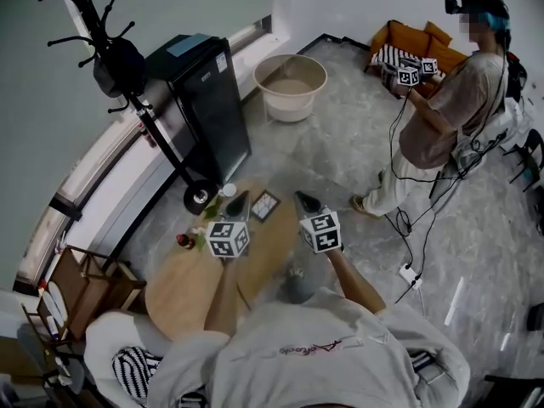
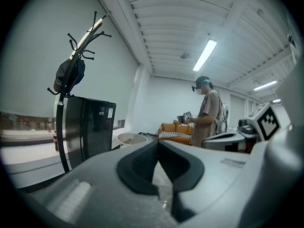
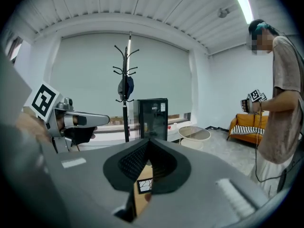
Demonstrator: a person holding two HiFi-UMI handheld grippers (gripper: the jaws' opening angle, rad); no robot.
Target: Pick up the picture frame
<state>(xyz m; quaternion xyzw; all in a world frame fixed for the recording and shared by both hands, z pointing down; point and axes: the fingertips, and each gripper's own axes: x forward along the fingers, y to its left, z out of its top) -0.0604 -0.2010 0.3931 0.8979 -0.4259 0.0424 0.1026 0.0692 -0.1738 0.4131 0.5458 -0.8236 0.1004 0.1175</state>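
**Both grippers over the round tabletop (image 1: 180,289), flanking the picture frame (image 1: 264,205).** You hold the left gripper (image 1: 239,201) just left of the frame and the right gripper (image 1: 304,199) just right of it. Neither one touches it. This flanking placement reads as an approach, with no grasp yet committed.

The left fingers (image 2: 140,167) are pressed together with nothing between them. The right fingers (image 3: 127,163) are likewise together and empty. You would need to part one pair before it can take the frame.

The frame sits toward the far side of the tabletop. It is small and rectangular, with a dark border and a pale face carrying a fine line pattern. In the right gripper view it shows through the notch beneath the closed fingers. Whether it lies flat or stands propped cannot be told. Its thin, rigid border probably offers only a narrow purchase, so a pinch across one edge seems the sound choice.

The finger pads are black, ribbed and wedge-shaped, set in smooth grey housings. The tabletop is warm-toned wood with a plain matte surface. A small dark bottle (image 1: 184,241) stands near its left edge, well apart from the frame. Beyond the far rim, the round base of a black coat stand (image 1: 200,196) rests on a pale, polished stone-like floor (image 1: 340,151).
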